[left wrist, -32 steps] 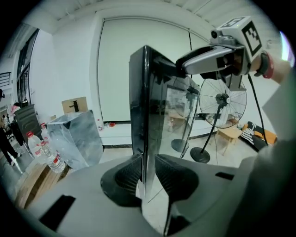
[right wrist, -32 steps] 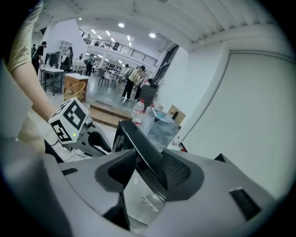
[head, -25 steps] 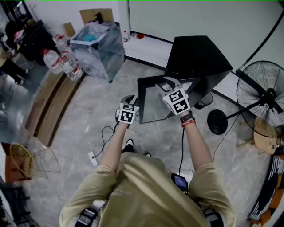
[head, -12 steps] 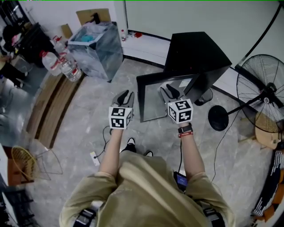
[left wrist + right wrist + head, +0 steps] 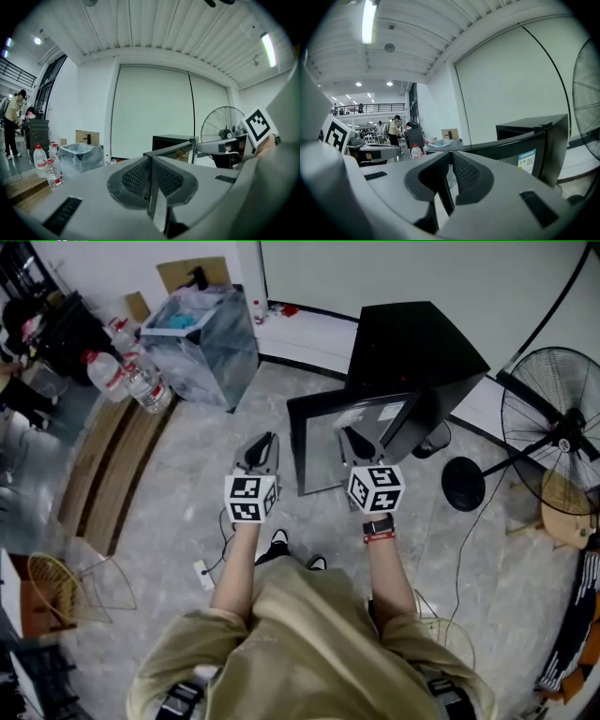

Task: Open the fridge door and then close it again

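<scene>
The black fridge (image 5: pixel 417 343) stands on the floor ahead with its door (image 5: pixel 323 442) swung open toward me. My left gripper (image 5: pixel 265 440) hangs in the air left of the door's free edge, touching nothing. My right gripper (image 5: pixel 349 434) is held in front of the door's inner face, also apart from it. Both pairs of jaws are closing, nearly together, with nothing between them. In the left gripper view the left gripper (image 5: pixel 151 161) points at the door edge (image 5: pixel 176 147). In the right gripper view the right gripper (image 5: pixel 449 166) has the door (image 5: pixel 511 145) just beyond it.
A standing fan (image 5: pixel 553 427) is at the right and a bag-lined bin (image 5: pixel 202 334) at the back left, with water bottles (image 5: pixel 122 371) beside it. Wooden planks (image 5: pixel 103 465) lie at the left. A cable (image 5: pixel 220 531) trails on the floor by my feet. A person (image 5: pixel 11 122) stands far left.
Both grippers have drawn back from the fridge toward me. The right one has come away from the door's top edge and rolled. Both pairs of jaws have narrowed.
</scene>
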The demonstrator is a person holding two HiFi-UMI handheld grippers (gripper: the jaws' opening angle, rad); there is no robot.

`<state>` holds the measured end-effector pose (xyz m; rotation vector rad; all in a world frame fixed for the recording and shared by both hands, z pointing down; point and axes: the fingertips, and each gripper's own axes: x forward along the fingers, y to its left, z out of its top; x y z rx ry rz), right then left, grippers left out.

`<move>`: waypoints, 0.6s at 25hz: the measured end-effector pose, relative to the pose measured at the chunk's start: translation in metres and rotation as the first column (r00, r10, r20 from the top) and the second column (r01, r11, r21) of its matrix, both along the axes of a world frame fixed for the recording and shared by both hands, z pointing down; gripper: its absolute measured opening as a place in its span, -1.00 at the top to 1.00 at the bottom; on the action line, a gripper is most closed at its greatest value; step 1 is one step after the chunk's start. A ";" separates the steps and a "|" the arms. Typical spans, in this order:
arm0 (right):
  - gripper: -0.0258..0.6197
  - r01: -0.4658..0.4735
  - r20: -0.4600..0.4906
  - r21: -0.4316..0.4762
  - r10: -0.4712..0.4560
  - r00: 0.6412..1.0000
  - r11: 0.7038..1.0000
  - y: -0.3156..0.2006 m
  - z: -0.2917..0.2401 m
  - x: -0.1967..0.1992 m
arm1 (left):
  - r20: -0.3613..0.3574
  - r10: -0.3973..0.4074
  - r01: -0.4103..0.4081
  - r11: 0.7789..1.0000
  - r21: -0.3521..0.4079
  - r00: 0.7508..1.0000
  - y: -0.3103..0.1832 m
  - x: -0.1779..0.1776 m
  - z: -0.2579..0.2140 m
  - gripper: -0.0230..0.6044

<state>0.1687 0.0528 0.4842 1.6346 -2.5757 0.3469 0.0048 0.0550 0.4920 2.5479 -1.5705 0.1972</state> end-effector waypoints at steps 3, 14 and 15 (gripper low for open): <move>0.78 -0.005 -0.001 0.010 0.005 1.000 1.000 0.002 -0.001 -0.001 | -0.009 0.005 -0.005 1.000 0.017 1.000 0.000 0.002 -0.006 0.78; 0.78 0.076 -0.095 -0.004 -0.076 0.993 0.997 -0.009 -0.002 -0.015 | 0.004 0.009 -0.009 1.000 -0.003 1.000 -0.009 0.004 0.003 0.78; 0.78 0.092 -0.110 -0.007 -0.092 0.990 0.996 -0.011 -0.003 -0.017 | 0.006 0.011 -0.011 1.000 -0.010 1.000 -0.010 0.004 0.006 0.78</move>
